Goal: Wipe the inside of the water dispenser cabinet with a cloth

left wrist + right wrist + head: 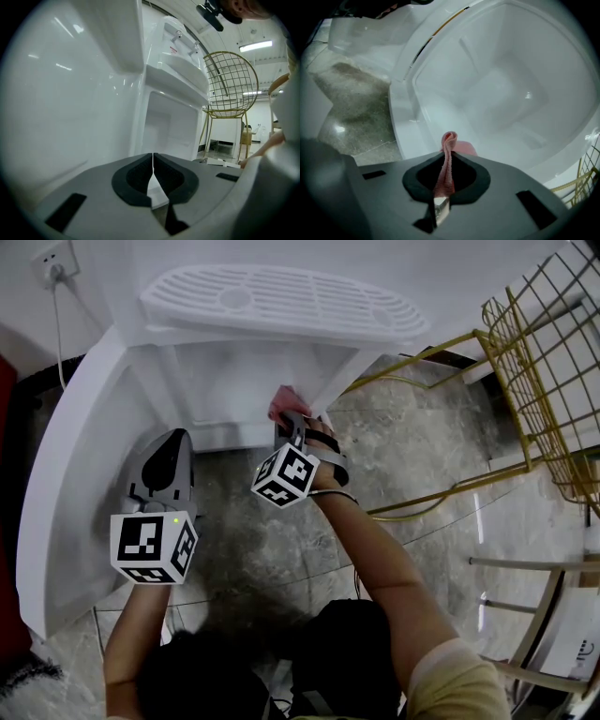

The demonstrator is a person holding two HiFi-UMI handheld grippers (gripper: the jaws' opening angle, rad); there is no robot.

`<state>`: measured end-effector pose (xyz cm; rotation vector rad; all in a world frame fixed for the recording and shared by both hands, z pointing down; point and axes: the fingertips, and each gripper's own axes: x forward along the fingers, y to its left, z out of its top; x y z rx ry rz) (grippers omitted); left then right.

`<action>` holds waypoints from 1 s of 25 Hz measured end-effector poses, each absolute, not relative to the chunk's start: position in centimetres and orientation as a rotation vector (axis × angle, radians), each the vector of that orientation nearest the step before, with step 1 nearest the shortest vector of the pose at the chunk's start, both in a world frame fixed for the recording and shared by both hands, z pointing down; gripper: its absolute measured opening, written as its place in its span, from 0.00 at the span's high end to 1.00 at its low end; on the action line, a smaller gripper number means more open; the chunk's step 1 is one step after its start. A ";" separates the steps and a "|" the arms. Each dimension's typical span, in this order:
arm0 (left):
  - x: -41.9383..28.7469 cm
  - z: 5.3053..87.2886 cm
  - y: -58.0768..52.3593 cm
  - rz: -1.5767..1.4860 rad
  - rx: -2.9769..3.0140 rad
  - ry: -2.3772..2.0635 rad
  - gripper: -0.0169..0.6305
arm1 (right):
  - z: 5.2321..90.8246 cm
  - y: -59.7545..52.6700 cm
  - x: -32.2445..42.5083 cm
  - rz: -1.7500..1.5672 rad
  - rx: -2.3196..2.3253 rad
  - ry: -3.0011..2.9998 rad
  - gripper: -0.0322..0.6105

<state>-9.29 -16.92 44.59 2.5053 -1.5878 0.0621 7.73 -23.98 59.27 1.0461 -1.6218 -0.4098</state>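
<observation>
**Cloth's clamped, but not much of it pokes out — a few worries**

Where I'm at: the right gripper (446, 159) is clamped on the pink cloth (449, 140). It's a thin folded strip running up between the jaws, with just a small bunch sticking out past the tips. The inside of the cabinet (501, 93) is straight ahead of that gripper, and the cloth looks to be right about at the opening. I can't tell if it's touching anything yet.

The left gripper (153, 164) has its jaws pressed together with nothing in them. It's parked off to the left of the right one, with the open door (66, 474) right alongside its left side.

What bugs me:

- With so little cloth ahead of the tips, I think the hard jaw ends could rub the wall instead of the fabric, especially if I go in at an angle.
- The hold is on a narrow fold. Drag it hard across the plastic and it might pull free and drop inside, or onto the floor (262, 540) below the gripper.
- The front lip (401, 126) sits just left of the jaws, so reaching deeper could clip it.
- The idle left gripper could nudge the door into my way.
</observation>
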 end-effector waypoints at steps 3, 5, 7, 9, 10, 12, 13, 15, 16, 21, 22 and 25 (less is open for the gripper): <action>-9.2 44.6 -16.9 0.063 2.506 -1.583 0.95 | 59.0 -24.0 7.8 -0.407 1.057 -1.646 0.91; -9.0 44.7 -16.9 0.069 2.510 -1.578 0.95 | 57.6 -24.4 7.6 -0.413 1.113 -1.687 0.91; -9.0 44.8 -16.8 0.078 2.515 -1.581 0.95 | 55.8 -24.8 7.3 -0.421 1.183 -1.741 0.91; -9.1 44.7 -16.8 0.085 2.519 -1.590 0.95 | 54.1 -25.1 6.9 -0.433 1.242 -1.789 0.91; -9.1 44.6 -16.8 0.086 2.522 -1.593 0.95 | 53.3 -25.2 6.6 -0.442 1.266 -1.814 0.91; -9.2 44.5 -16.8 0.085 2.523 -1.595 0.95 | 51.9 -25.3 5.9 -0.452 1.304 -1.869 0.91; -9.3 44.5 -16.8 0.083 2.522 -1.597 0.95 | 51.2 -25.3 5.5 -0.450 1.319 -1.902 0.91; -9.4 44.5 -16.8 0.079 2.519 -1.601 0.95 | 50.0 -25.2 4.4 -0.443 1.336 -1.983 0.91; -9.5 44.6 -16.8 0.076 2.518 -1.603 0.95 | 49.5 -25.0 3.6 -0.440 1.337 -2.032 0.91; -9.5 44.5 -16.7 0.075 2.526 -1.606 0.95 | 48.0 -24.2 -0.2 -0.377 1.315 -2.267 0.91; -9.4 44.5 -16.6 0.079 2.529 -1.604 0.95 | 48.0 -24.1 -0.8 -0.358 1.309 -2.303 0.91; -9.6 44.7 -16.5 0.084 2.529 -1.604 0.95 | 47.8 -24.2 -2.2 -0.276 1.295 -2.402 0.91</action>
